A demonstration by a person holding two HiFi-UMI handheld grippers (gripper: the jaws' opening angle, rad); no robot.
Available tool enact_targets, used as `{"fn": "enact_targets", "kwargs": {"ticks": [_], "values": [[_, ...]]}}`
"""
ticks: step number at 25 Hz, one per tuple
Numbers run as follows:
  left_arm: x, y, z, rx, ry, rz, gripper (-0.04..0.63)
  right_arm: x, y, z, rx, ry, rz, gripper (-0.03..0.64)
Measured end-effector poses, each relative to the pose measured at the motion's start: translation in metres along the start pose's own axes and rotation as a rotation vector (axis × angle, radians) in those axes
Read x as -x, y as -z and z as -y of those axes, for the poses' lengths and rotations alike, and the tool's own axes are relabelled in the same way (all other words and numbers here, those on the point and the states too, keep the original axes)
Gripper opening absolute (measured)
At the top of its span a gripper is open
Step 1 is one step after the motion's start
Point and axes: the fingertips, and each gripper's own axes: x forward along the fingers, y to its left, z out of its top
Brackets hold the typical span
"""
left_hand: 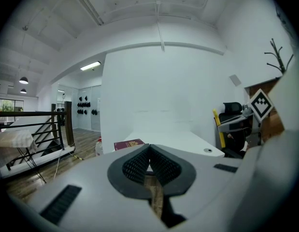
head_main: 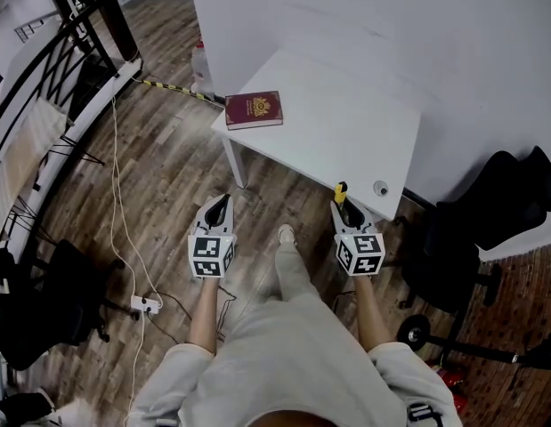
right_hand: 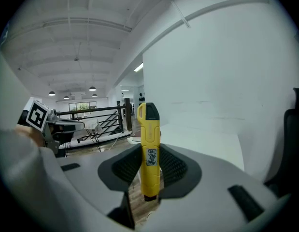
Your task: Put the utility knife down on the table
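Near the camera, a person stands on a wood floor (head_main: 168,176) with a gripper in each hand. The left gripper (left_hand: 149,154) is empty, its ribbed jaws pressed together at the tips. The right gripper (head_main: 344,206) clamps the knife (right_hand: 149,146) upright between its pads, just at the near edge of the white table (head_main: 346,123) and not resting on it. The knife has a slim yellow body, a black cap at its top end and a small printed label on its side. Farther off, a dark red book (head_main: 254,109) lies at the table's far left corner, against a white wall.
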Motion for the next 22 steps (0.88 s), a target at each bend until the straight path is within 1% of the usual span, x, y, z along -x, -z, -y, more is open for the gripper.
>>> {"fn": "enact_targets", "kwargs": {"ticks": [6,14,22], "values": [[-0.047,-0.010,-0.019,-0.003,-0.013,-0.007,0.006,-0.050,-0.014,0.020,-0.007,-0.014,0.003,0.109],[-0.133,-0.035,-0.042,-0.002,-0.026,-0.014,0.007,-0.130,-0.044,0.061,-0.004,-0.038,-0.003,0.109],[-0.210,-0.060,-0.065,0.005,-0.053,-0.027,0.006,-0.208,-0.079,0.095,0.011,-0.082,-0.011,0.109]]}}
